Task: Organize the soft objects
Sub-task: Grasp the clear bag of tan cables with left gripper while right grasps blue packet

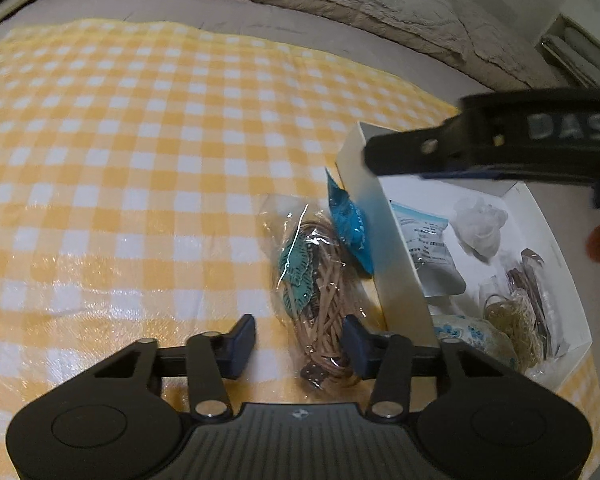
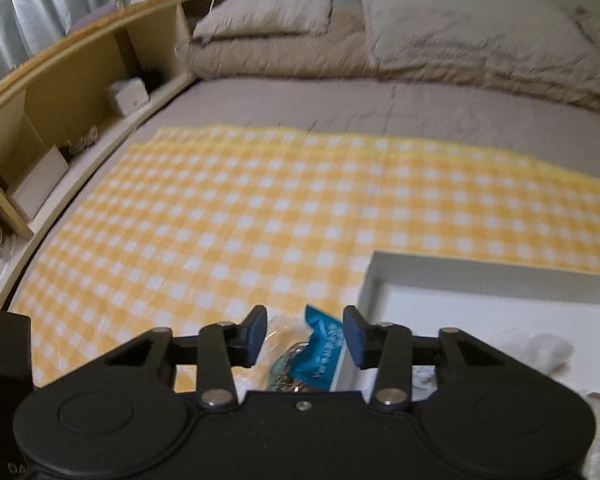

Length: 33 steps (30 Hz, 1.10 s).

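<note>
The cord bag [image 1: 320,300], a clear packet of tan cord with a teal leaf tag, lies on the check cloth [image 1: 120,160] just left of the white box [image 1: 384,232]. Its long axis runs near to far, with the near end down by my left gripper [image 1: 298,344] and the far, crinkled end pointing away toward the bedding [image 1: 360,8]. I see that gripper's fingers [image 1: 242,340] standing partly apart: the right one touches or overlaps the bag's near right edge, the left one is clear of it, so the bag is not pinched.

Just right of it the blue packet [image 1: 350,226] leans against the box's left wall, its long axis also near to far and tilted, its far tip pointing up and away. In the right wrist view my right gripper [image 2: 304,340] hangs over that blue packet [image 2: 322,354], which shows between and beyond the fingers [image 2: 354,336]. They are partly apart, and I cannot tell whether either touches it.

Inside the box I make out a pale sachet [image 1: 428,248], a white tuft [image 1: 480,224], a bundle of pale string [image 1: 516,320] and a brown packet [image 1: 536,300]. My right gripper's dark body [image 1: 500,140] crosses above the box's far corner in the left wrist view.
</note>
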Tool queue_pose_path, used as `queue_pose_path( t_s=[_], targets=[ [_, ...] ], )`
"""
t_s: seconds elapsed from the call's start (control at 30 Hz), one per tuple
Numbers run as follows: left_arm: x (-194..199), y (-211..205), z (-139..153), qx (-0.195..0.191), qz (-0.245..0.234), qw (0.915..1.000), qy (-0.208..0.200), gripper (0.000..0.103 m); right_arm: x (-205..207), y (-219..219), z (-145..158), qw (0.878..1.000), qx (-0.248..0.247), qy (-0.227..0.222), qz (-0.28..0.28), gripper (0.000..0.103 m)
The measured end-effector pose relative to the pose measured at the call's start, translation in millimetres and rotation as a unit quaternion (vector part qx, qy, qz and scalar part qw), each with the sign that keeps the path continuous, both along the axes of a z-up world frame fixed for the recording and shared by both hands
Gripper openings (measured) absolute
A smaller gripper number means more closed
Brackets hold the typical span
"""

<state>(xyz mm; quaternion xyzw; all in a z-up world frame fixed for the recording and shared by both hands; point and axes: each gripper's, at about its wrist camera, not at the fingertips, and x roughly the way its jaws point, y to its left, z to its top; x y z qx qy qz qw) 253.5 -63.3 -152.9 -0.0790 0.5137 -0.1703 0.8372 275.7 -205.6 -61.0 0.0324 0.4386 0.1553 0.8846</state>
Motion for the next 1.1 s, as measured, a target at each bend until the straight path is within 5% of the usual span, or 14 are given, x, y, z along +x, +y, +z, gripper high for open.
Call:
queue_pose_path(
  t_s=[0.1,0.2,0.47,0.7,0.8,0.93,1.1],
  targets=[
    [0.7,7.9,-1.5,-0.012,-0.005,0.9999,0.008,0.023,7.0,10.6,-13.8,1.000,-0.004,0.020,0.003,0.040],
    [-2.7,15.8,2.0,-0.009,-0.008,0.9999,0.005,0.019,11.7,16.3,-25.8,0.999,-0.015,0.030,0.007,0.035],
    [-14.3,53.8,8.7,0.010,0.020,0.9997,0.008,0.018,20.4,30.0,-47.6,0.998,-0.056,0.040,0.015,0.027],
    [-27.0,93.5,23.1,0.082,0.024,0.9963,-0.002,0.018,20.1,37.4,-55.0,0.997,-0.069,0.037,0.019,0.024],
    [-31.4,107.5,28.4,0.110,0.026,0.9934,-0.020,0.023,20.8,43.9,-59.7,0.995,-0.095,0.034,0.018,0.023],
    [-33.4,120.5,32.8,0.080,0.047,0.9955,-0.021,0.062,22.6,48.5,-65.7,0.993,-0.107,0.037,0.020,0.022],
    [-34.1,109.7,37.5,0.080,0.037,0.9952,-0.043,0.076,19.3,55.2,-62.0,0.994,-0.101,0.022,0.023,0.022]
  ],
)
